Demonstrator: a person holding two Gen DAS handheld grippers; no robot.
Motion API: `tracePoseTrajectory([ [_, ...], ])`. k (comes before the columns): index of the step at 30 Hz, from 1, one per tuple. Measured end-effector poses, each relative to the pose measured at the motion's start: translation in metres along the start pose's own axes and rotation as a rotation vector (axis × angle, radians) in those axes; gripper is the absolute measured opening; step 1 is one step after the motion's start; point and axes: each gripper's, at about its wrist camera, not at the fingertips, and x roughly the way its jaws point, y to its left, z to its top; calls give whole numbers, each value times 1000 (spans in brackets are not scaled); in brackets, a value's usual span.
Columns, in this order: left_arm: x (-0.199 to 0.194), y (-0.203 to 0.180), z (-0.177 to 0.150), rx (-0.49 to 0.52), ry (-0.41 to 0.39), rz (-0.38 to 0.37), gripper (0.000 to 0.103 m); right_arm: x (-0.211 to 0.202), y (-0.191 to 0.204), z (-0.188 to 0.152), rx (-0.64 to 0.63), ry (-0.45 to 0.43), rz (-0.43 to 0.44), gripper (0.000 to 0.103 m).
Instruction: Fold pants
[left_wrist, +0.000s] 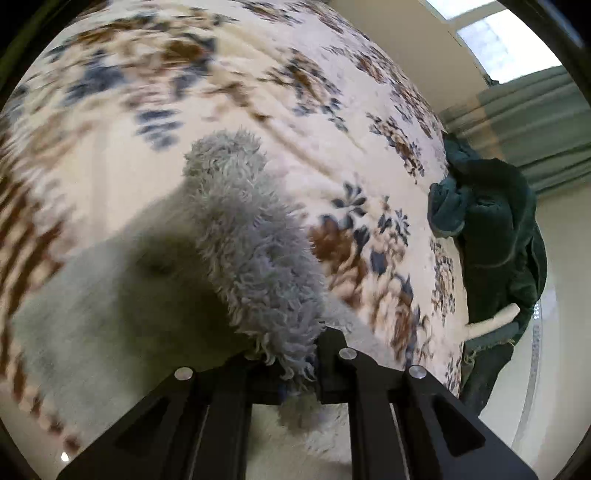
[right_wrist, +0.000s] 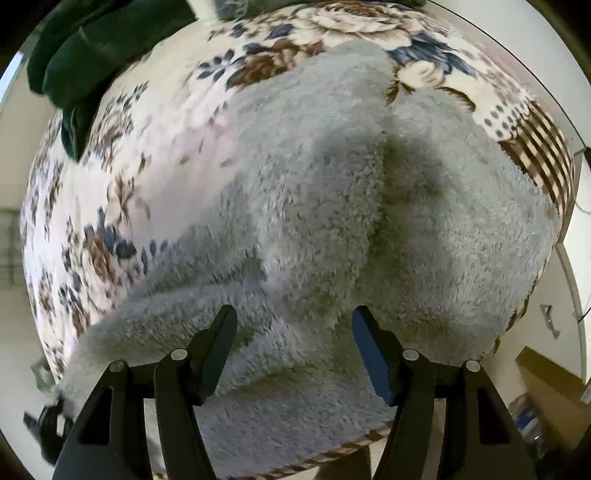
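While left gripper (left_wrist: 295, 363) pinches fluffy grey pants (left_wrist: 255, 258), right gripper (right_wrist: 293, 347) spread wide above them.

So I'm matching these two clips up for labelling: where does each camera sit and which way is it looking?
Left wrist: on the left gripper, looking along its fingers, shut on a lifted edge of the grey fleece pants, across the floral blanket; only the black fingers show.
Right wrist: on the right gripper, looking down over the pants; its open black fingers show.
Shared: pants, blanket, dark green garment at the blanket's edge.
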Motion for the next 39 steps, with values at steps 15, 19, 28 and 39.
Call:
tracePoseTrajectory([
  [15,-56,104,-83,-192,97,192,12,-12,-9,26,-70,-82,-78,68],
  [19,-61,45,-90,-42,42,239,86,12,26,71,-130,-121,-98,70],
  [28,-23,-8,-106,103,92,279,95,42,39,90,-276,-140,-336,9],
  [39,-1,4,-128,86,167,295,95,-10,-191,32,411,16,-154,16],
])
